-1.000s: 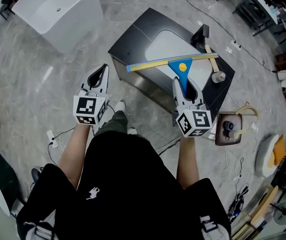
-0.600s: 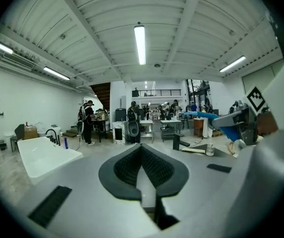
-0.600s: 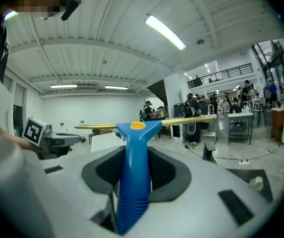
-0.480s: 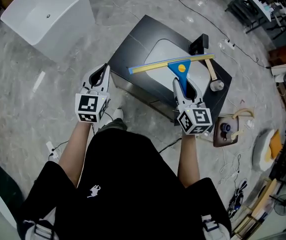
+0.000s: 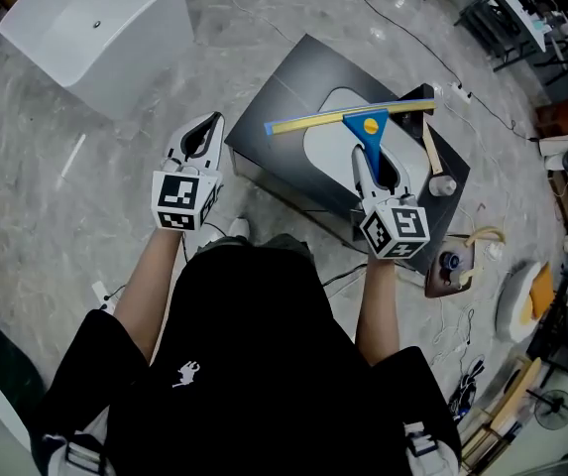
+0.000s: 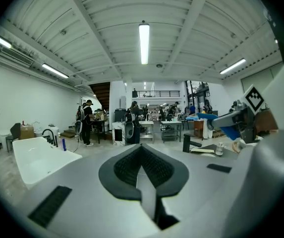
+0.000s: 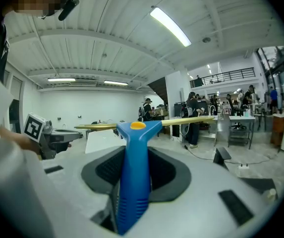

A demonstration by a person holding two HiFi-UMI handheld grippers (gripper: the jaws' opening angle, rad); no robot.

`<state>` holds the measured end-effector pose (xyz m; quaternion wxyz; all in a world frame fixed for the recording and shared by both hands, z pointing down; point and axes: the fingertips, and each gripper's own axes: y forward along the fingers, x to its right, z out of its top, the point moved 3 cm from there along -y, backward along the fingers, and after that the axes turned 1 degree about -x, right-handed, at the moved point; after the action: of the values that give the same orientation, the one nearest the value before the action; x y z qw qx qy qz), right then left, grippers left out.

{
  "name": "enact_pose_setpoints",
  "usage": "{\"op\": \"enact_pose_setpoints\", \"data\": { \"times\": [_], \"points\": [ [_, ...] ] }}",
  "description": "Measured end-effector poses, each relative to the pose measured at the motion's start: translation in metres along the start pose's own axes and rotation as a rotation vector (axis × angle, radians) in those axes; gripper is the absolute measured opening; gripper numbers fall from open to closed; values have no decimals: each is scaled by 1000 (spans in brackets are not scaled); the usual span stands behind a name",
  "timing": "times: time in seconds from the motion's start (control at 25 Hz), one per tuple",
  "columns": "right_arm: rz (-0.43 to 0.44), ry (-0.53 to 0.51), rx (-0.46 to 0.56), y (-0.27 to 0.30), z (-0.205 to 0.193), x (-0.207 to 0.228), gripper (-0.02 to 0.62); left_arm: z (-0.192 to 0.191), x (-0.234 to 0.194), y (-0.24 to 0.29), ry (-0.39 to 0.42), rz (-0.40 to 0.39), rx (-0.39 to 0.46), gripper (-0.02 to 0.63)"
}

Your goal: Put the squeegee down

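Note:
The squeegee (image 5: 367,125) has a blue handle and a long yellow-edged blade. My right gripper (image 5: 375,165) is shut on the handle and holds the blade level above the white basin (image 5: 328,142), which is set in a black counter (image 5: 274,102). In the right gripper view the blue handle (image 7: 133,182) stands up between the pads, with the blade (image 7: 186,121) crossing beyond it. My left gripper (image 5: 200,145) hovers at the counter's left corner. Its jaws (image 6: 142,150) are shut with nothing between them.
A wooden-handled hammer (image 5: 432,157) lies on the counter's right side. A white bathtub (image 5: 95,28) stands at the far left. A brown tray (image 5: 449,266) and cables lie on the floor at the right. People and workbenches are far off in the hall (image 6: 132,123).
Both grippers have moved forward toward the counter. The squeegee, still gripped, now hangs over the basin instead of the counter's near edge.

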<state>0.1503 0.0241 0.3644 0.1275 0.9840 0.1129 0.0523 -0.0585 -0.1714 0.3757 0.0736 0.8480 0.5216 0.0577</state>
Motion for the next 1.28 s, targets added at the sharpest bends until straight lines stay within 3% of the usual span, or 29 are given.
{"op": "enact_pose_setpoints", "data": {
  "times": [0.16,0.36,0.76,0.96,1.28],
  "points": [
    [26,-6,-31,21,-6,-1,132,-5,-20,-4,-17,43,-6,3],
    [126,-74,-71,59,-15,1,132,-15,-32,-13,-29,129,-29,3],
    [448,-270,-148,157,-28,7,132,-10,-37,-9,-66,312,-62,3],
    [534,-356,-223,195,-50,12,132,-19,-34,-2,-95,376,-99,3],
    [623,-394,-300,234,-93,14,132,-45,-25,26,-132,416,-185,3]
  ]
}}
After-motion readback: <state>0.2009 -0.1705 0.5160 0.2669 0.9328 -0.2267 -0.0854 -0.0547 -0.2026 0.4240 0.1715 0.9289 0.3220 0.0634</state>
